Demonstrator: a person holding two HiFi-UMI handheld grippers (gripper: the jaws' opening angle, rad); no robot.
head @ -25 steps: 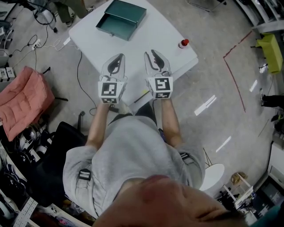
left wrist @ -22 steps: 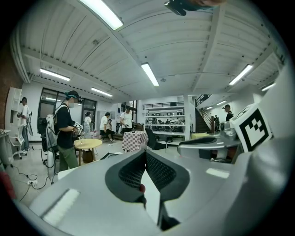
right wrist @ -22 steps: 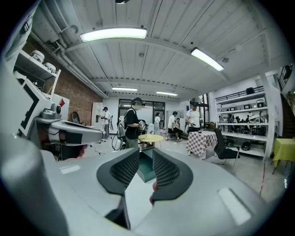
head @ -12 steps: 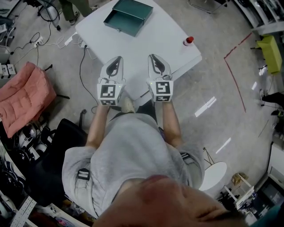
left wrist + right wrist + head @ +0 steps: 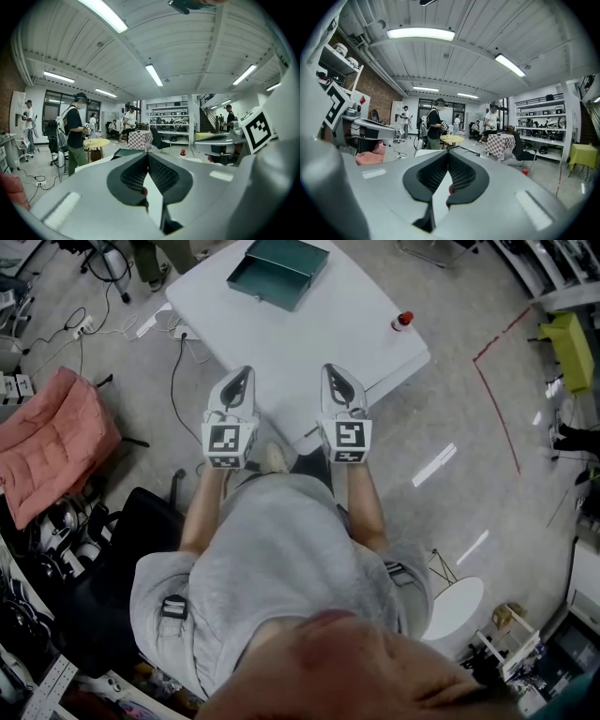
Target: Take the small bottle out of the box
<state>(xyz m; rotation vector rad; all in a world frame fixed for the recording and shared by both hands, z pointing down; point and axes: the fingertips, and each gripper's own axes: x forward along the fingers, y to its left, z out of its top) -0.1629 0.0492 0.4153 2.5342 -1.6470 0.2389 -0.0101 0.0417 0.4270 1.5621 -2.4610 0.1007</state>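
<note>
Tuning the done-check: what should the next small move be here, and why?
Probably just draw both grippers back off the table: the small bottle already stands outside the open box, the left gripper is shut empty, and the right gripper has just shut on nothing.

White table (image 5: 309,343); pink cloth (image 5: 47,451) (on floor).

on the table (image 5: 309,352), box (image 5: 278,273) at far left, small bottle (image 5: 403,321) near right edge.
</note>
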